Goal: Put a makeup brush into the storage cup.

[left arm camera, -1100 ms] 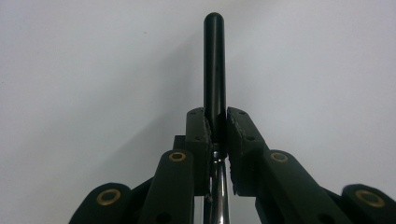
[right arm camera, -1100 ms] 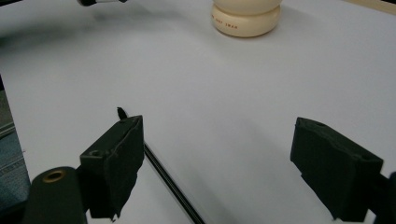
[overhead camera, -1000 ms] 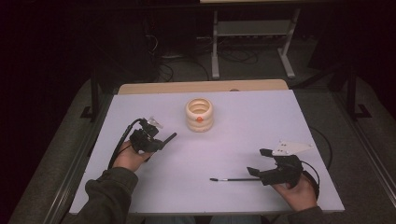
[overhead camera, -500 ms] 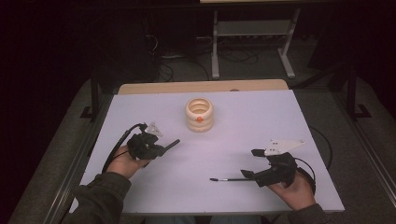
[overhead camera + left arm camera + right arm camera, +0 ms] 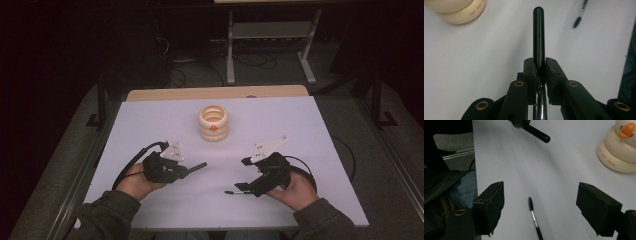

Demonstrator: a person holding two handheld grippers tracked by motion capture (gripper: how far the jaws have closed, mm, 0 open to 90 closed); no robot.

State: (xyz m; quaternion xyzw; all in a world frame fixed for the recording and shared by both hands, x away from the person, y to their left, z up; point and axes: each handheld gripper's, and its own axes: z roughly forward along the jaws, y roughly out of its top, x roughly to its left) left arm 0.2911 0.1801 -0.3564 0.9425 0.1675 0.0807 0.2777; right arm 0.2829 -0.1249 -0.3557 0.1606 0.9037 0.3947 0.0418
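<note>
Left tool point(image 5: 192, 169) is clamped on a black tube point(image 5: 538, 35) sticking straight out past its jaws. Right tool point(image 5: 243, 175) is wide apart — a thin mascara wand point(image 5: 534, 217) lies on the white surface point(image 5: 300, 130) between its jaws (cream holder point(image 5: 213, 122) sits farther back).

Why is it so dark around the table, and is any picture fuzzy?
High view: light falls on the white table; the room behind is nearly black. Left gripper view: sharp on the black tube. Right gripper view: table streaked with blur, though the little brush looks clear.
</note>
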